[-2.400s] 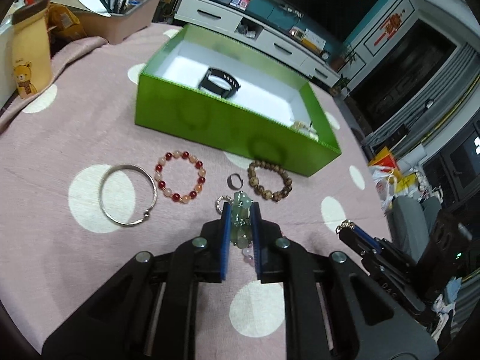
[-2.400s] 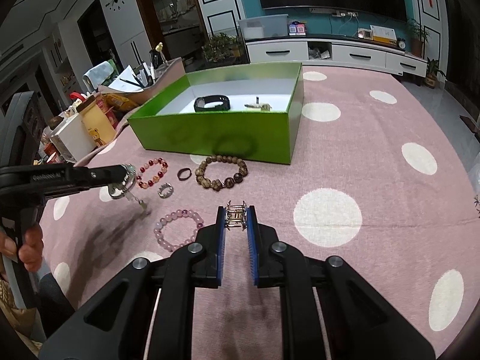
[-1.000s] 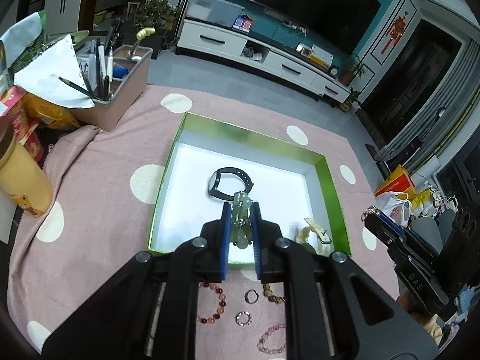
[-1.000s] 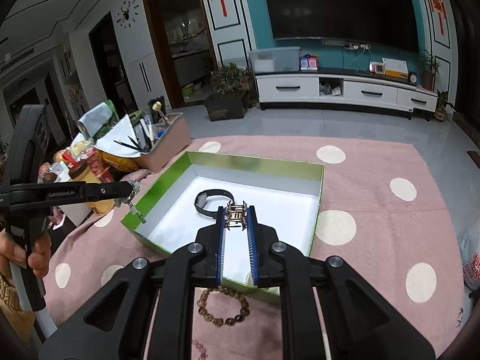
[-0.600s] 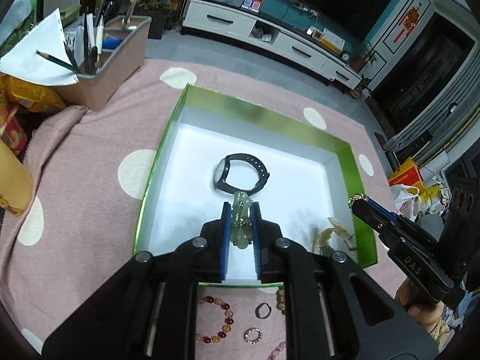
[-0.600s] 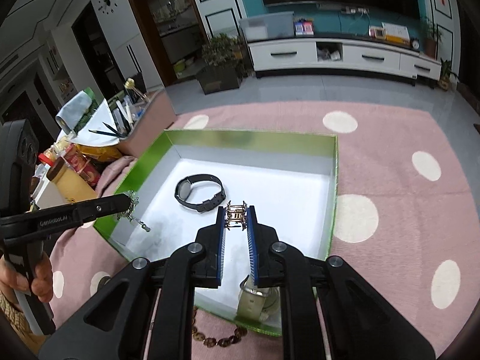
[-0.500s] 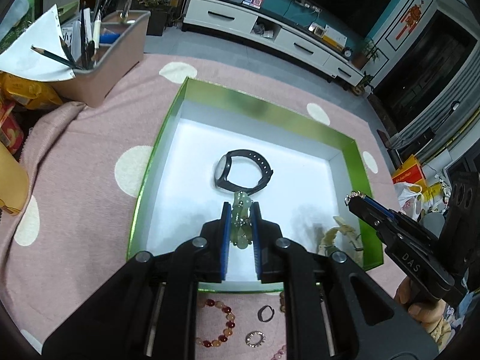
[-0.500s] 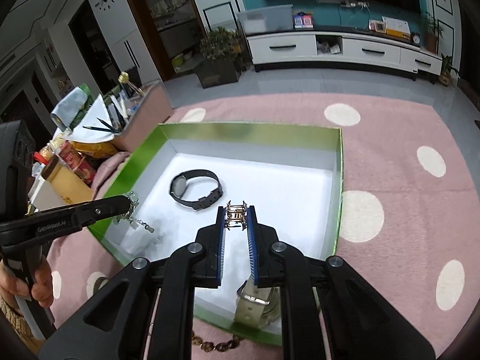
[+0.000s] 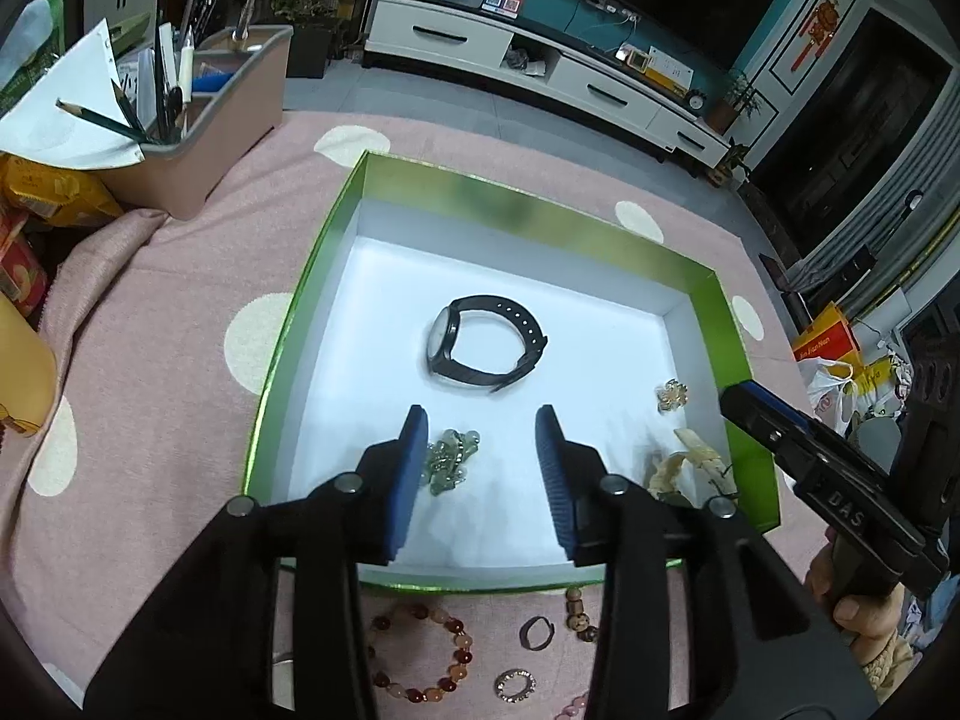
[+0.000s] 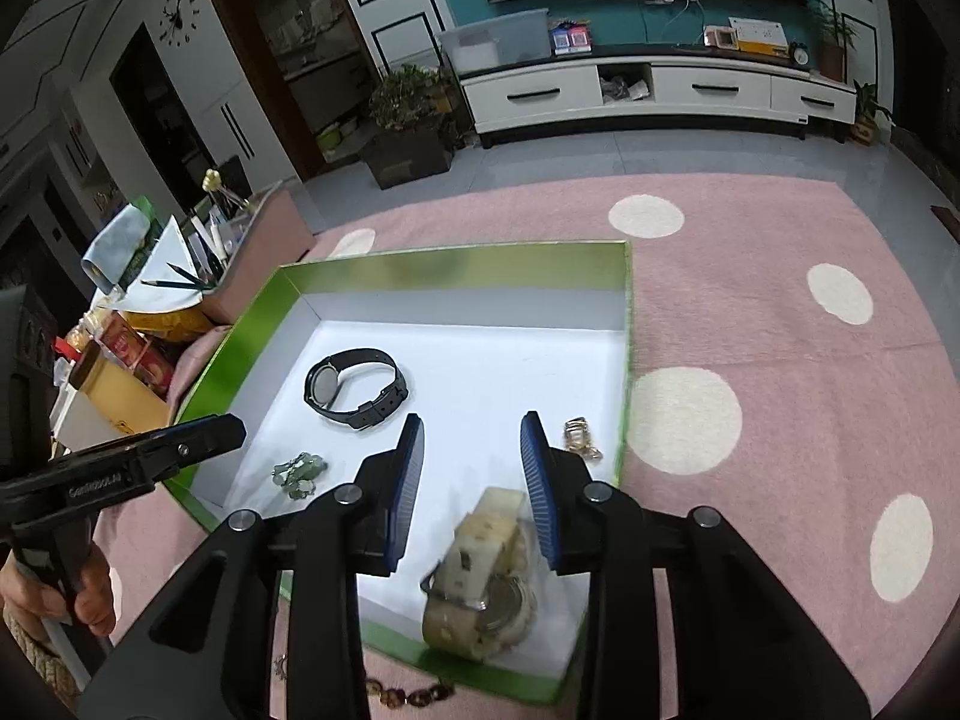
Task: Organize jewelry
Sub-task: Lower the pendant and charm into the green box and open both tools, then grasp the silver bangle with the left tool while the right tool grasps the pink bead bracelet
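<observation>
Two grippers, our left gripper (image 9: 483,471) and right gripper (image 10: 471,477), hang spread wide and holding nothing above the green box (image 10: 456,267) on a pink polka-dot cloth (image 10: 780,360). Inside the box lie a jade charm (image 9: 450,462), gold trinket (image 10: 579,438), black watch (image 9: 483,348) and cream watch (image 10: 480,594); beyond it stands a white TV cabinet (image 10: 654,93).

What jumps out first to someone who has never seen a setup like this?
The bright green box with its white floor sits in the middle of a pink polka-dot cloth and draws the eye at once. Inside lie a black watch near the centre, a green jade charm toward the near left and a small gold piece by the right wall. Over it hang two black tools with blue pads, the left tool and the right tool, both open.
</observation>
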